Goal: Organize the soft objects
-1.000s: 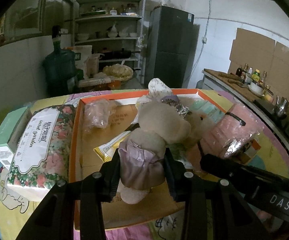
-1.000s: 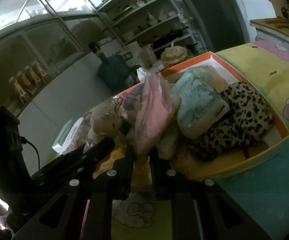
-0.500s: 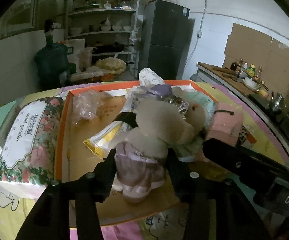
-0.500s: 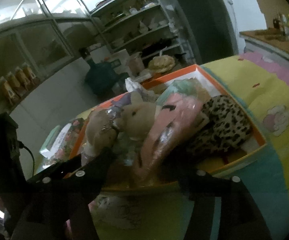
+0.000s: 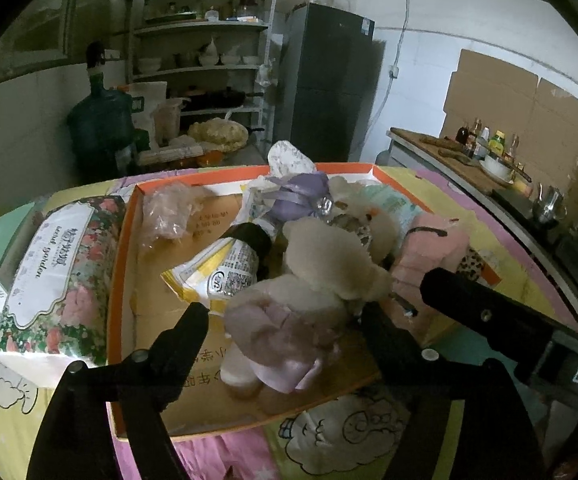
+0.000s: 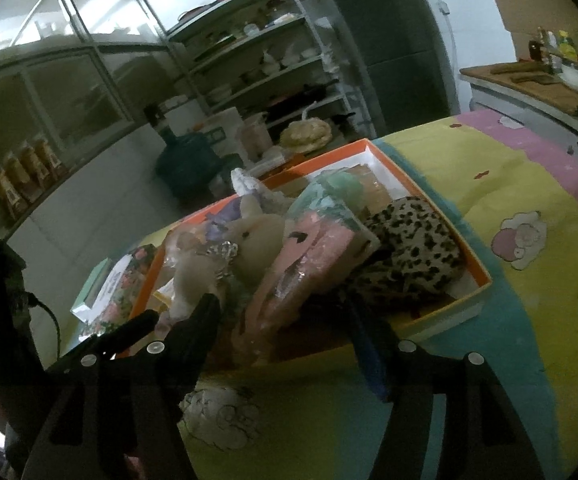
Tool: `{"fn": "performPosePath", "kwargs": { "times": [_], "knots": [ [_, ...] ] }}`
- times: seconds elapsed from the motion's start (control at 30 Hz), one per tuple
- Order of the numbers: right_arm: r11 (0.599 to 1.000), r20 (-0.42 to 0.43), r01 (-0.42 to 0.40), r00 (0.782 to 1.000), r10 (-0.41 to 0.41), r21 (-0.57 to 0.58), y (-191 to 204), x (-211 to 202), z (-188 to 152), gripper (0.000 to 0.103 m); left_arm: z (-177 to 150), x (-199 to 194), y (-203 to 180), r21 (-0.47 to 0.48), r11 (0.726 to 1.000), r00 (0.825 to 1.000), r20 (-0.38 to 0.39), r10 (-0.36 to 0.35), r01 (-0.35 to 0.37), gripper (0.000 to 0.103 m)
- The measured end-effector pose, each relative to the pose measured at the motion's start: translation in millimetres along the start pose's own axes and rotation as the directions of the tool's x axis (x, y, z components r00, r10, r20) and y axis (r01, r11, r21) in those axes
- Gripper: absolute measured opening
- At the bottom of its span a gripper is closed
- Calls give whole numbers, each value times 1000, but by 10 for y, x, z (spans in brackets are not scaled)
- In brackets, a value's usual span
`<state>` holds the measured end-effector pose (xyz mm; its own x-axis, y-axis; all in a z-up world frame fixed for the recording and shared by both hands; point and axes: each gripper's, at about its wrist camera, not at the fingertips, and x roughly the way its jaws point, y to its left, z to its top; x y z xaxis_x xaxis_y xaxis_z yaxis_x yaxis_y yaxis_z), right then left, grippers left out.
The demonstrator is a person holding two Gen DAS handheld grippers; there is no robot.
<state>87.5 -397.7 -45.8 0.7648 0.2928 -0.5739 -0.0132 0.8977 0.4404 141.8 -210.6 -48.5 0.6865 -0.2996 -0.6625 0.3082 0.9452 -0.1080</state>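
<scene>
- Plush beige teddy bear (image 5: 321, 276), in a satiny lilac skirt, lay inside the orange-rimmed cardboard box (image 5: 123, 256), near its front edge.
- Both fingers of the left gripper (image 5: 285, 314) stood wide apart around the bear, clear of it.
- Pink crinkly packet (image 6: 309, 264) (plastic-wrapped) leaned beside the bear; the right gripper (image 6: 281, 312) gaped before it.

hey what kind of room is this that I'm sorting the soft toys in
Most likely a home kitchen or pantry. A tall dark fridge stands beside open shelves of bowls and pots, and a counter on the right holds bottles and a bowl.
</scene>
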Motion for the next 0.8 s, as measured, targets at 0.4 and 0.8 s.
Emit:
{"fn": "performPosePath", "kwargs": {
  "times": [0.4,0.8],
  "knots": [
    [1000,24,15,1000,-16,21,-23,-153,-12,69,-12,-199,-11,-14,1000,999,43,13,-13,79],
    [999,73,38,997,-37,-11,128,-336,-45,73,-61,-542,85,-33,998,993,100,59,-56,79]
  ]
}}
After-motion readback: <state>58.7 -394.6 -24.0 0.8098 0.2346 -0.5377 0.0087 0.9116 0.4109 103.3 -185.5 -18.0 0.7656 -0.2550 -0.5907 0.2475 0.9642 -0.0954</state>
